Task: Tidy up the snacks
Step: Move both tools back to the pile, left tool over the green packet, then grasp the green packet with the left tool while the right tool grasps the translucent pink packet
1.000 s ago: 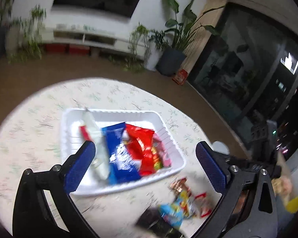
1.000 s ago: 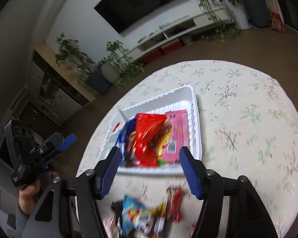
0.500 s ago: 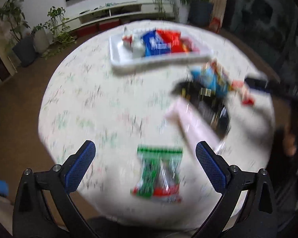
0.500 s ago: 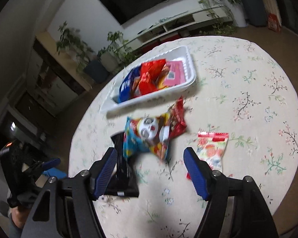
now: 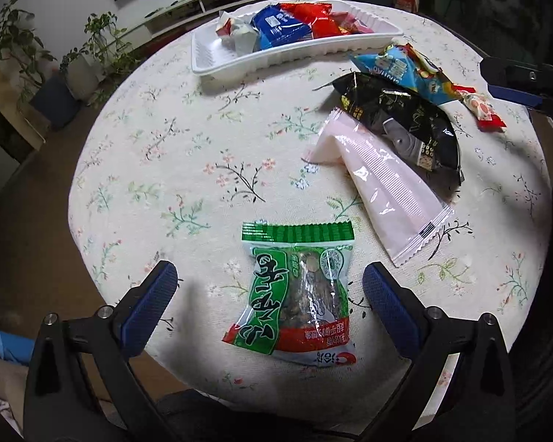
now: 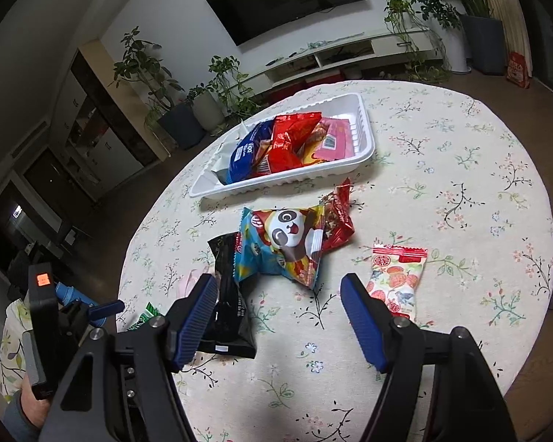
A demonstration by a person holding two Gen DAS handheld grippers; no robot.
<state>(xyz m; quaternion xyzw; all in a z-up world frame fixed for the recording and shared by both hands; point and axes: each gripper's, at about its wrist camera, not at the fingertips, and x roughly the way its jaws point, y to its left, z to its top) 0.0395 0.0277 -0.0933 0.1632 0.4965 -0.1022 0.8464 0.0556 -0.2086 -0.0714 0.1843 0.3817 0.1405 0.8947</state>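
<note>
The green and clear snack bag [image 5: 295, 291] lies flat on the round flowered table [image 5: 188, 169], between the wide-open fingers of the left hand-held gripper [image 5: 267, 302], which holds nothing. At 2 o'clock lie a pink packet [image 5: 383, 191] and a black bag [image 5: 405, 121]. The right hand-held gripper [image 6: 278, 316] is wide open and empty too, above the table. The white plastic tray [image 5: 276, 57] of snacks sits far off at 12 o'clock.
</note>
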